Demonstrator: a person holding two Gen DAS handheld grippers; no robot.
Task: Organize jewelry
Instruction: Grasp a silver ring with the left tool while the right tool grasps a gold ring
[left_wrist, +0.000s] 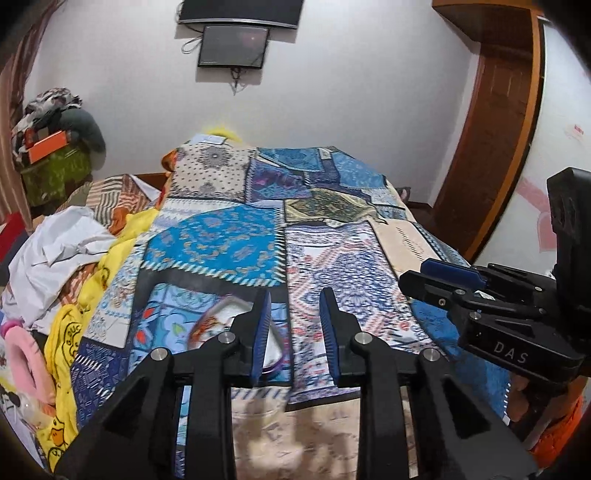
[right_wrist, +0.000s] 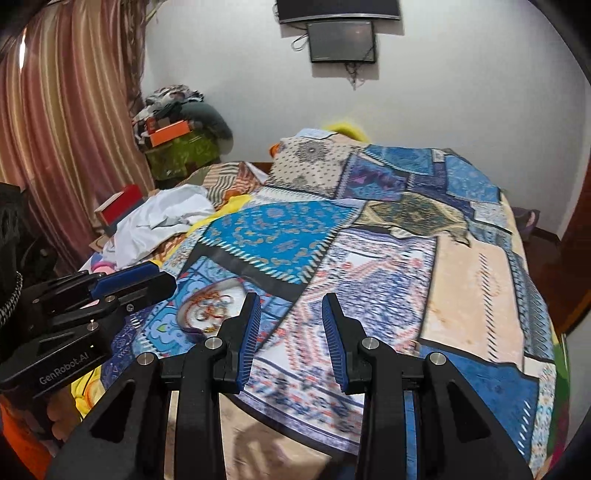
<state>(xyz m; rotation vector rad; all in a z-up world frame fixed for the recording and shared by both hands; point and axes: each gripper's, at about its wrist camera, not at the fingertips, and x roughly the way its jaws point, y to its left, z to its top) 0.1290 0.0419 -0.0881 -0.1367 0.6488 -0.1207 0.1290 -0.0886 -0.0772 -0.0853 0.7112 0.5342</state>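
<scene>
A shallow dish of tangled orange and gold jewelry (right_wrist: 208, 310) lies on the patchwork bedspread (right_wrist: 369, 258). In the left wrist view the jewelry dish (left_wrist: 218, 325) is blurred and partly hidden behind my left finger. My left gripper (left_wrist: 295, 332) hovers above the bed just right of the dish, open, with only bedspread showing between its blue pads. My right gripper (right_wrist: 291, 332) also hovers open with nothing between its pads, the dish to its left. Each gripper shows side-on in the other's view: the right gripper (left_wrist: 417, 277) and the left gripper (right_wrist: 159, 284).
White cloth (left_wrist: 62, 251) and yellow fabric (left_wrist: 70, 332) are heaped along the bed's left side, by a pink item (left_wrist: 22, 350). A striped curtain (right_wrist: 55, 129) and a clothes pile with an orange box (right_wrist: 170, 136) stand behind. A wooden door (left_wrist: 498, 129) is at right. An orange sleeve (left_wrist: 554, 439) shows.
</scene>
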